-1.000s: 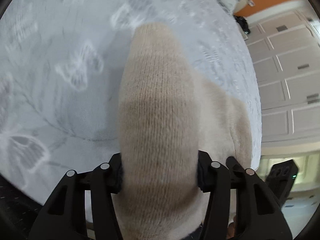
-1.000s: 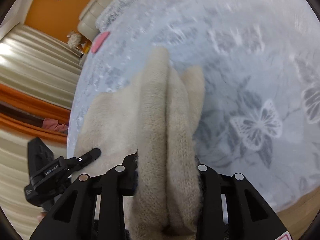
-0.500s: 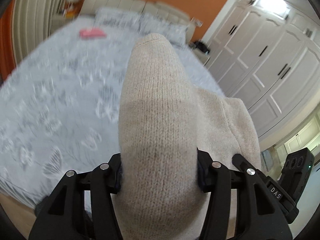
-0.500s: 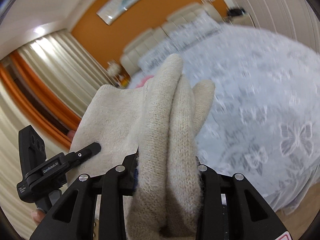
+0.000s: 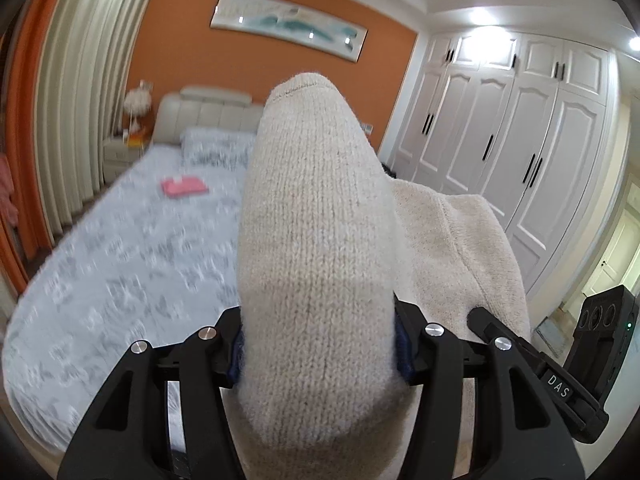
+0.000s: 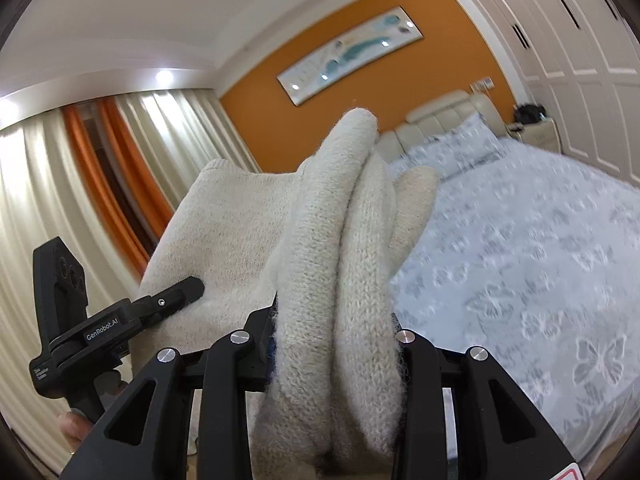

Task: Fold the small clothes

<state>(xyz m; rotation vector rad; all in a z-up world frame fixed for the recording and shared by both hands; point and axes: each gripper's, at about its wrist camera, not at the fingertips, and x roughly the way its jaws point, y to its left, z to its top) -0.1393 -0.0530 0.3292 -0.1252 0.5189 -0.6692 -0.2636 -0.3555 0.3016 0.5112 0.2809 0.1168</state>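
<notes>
A beige knitted garment hangs between both grippers, held up in the air above the bed. My left gripper is shut on one bunched edge of it; the cloth fills the gap between the fingers. My right gripper is shut on another bunched, doubled edge of the same garment. Each gripper shows in the other's view: the right one at the left wrist view's lower right, the left one at the right wrist view's lower left.
A bed with a grey butterfly-print cover lies below and ahead; it also shows in the right wrist view. A folded pink cloth lies near the pillows. White wardrobe doors stand on the right, curtains on the left.
Both grippers have lifted and tilted up with the garment; the views went from looking down on the bedcover to looking across the room at the headboard wall.
</notes>
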